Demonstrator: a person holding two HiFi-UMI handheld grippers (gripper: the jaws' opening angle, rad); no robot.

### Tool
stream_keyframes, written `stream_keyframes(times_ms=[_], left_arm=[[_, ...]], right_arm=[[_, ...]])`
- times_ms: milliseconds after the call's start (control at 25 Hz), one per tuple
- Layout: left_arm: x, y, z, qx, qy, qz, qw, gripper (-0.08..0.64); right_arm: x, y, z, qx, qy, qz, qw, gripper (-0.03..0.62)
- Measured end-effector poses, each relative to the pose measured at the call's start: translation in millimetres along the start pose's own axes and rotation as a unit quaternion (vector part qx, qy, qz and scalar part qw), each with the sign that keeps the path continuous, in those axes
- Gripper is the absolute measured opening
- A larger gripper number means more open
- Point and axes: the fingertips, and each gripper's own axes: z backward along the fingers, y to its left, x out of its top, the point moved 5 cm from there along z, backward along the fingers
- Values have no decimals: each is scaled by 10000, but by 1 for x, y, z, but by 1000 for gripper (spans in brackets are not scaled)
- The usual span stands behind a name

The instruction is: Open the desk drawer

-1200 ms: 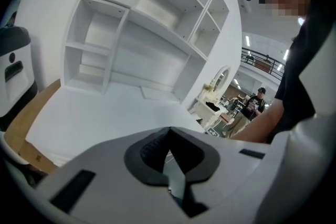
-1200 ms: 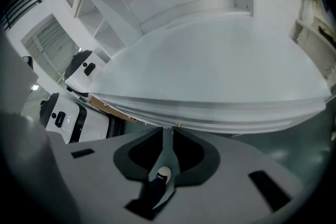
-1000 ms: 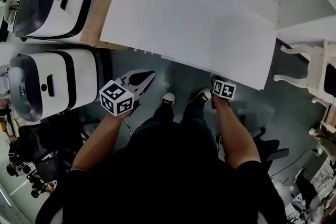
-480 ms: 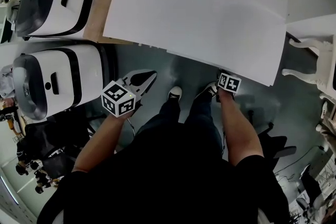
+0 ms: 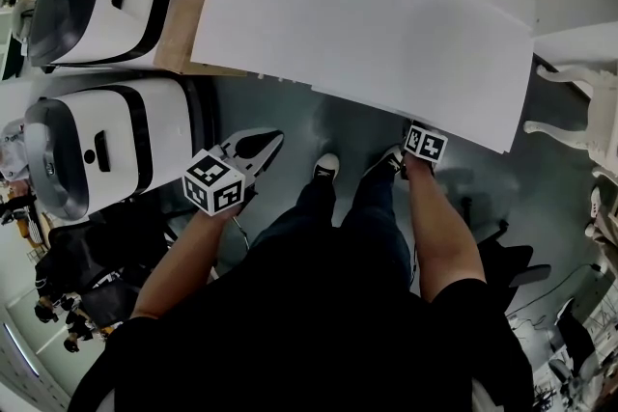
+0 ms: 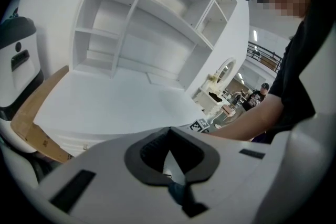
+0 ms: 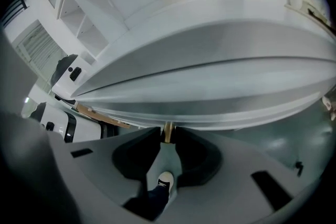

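**Right gripper on the drawer knob, drawer shut**

Closest in, the right gripper view looks down between its own jaws at a shoe (image 7: pixel 164 182) on the grey floor. The right gripper (image 7: pixel 167 139) has just been closing. Its tips now sit against the two sides of a small tan knob (image 7: pixel 167 131) at the lower edge of the drawer (image 7: pixel 220 94). The drawer front lies flush under the white desk (image 7: pixel 210 34), not pulled out.

The head view shows none of this. There the desk top covers drawer and knob, and only the right gripper's marker cube (image 5: pixel 425 143) shows at the desk's front edge, at the end of a bare forearm (image 5: pixel 439 217).

The left gripper (image 6: pixel 169 131) has its jaws together with nothing between them. In the head view it hangs over the floor beside the nearer of two white machines (image 5: pixel 97 154), well apart from the knob. Only its own view shows the open-shelved hutch (image 6: pixel 142 34) rising at the back of the desk. A wooden board (image 5: pixel 182 14) lies between the desk and the farther machine, and a white chair (image 5: pixel 577 106) stands at far right.

Compared with a second ago, the whole head view has slid. The chair sits nearer the right border and the shoes sit higher in the picture. The marker cube stays at the desk's front edge, and the left gripper stays beside the nearer machine.
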Motion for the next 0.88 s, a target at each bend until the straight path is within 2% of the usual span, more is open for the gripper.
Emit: stream_keyframes(times_ms=[280,520,880], left_arm=[[-5,0,-1,-86,11,-2,10000,9],[-8,-2,-1,-129,17,-10,9999,8],[-11,-8,2,-181,-10,-85,9998,8]], right_arm=[[0,2,-1,-86,-26,-13,10000,87],[2,3,-2,-207,252,100,9994,84],[-4,6,0,-272,408,194,9986,81]])
